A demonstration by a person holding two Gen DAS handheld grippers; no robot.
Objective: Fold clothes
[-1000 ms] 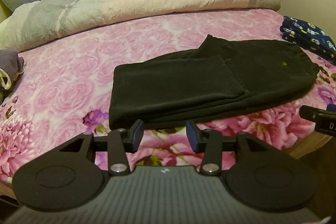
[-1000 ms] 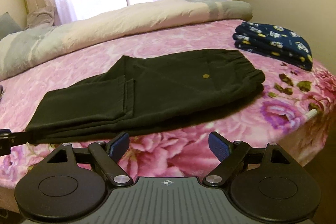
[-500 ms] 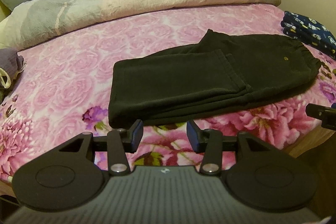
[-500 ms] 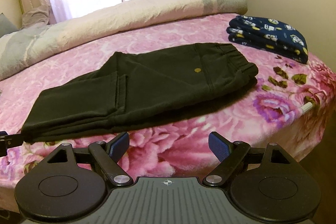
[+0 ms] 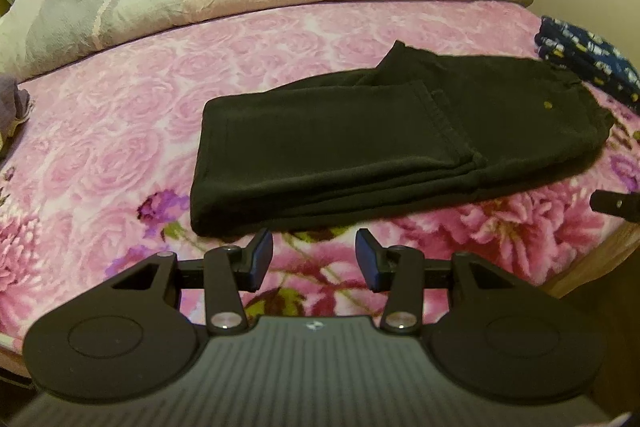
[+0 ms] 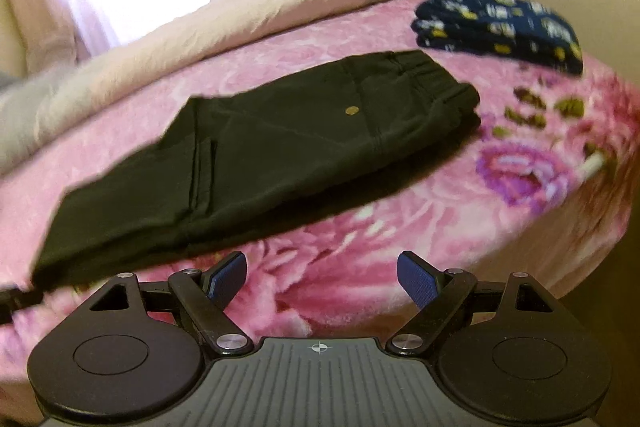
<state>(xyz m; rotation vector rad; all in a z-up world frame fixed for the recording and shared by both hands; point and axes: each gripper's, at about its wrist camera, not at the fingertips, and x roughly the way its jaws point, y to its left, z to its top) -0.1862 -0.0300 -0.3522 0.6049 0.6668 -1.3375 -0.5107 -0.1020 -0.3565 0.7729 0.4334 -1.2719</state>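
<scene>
Both grippers, left gripper (image 5: 314, 259) and right gripper (image 6: 322, 277), hang released and empty short of the half-folded black trousers (image 5: 360, 147) on the bed (image 5: 120, 147), so I'd grab folded edges squarely.

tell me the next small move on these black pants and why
Probably bring the left tool forward to the folded left edge of the black pants to start the next fold toward the waistband. Both tools are open and empty, the right tool hanging just short of the near edge, and the pants lie only half folded, long across the pink bedspread.
</scene>
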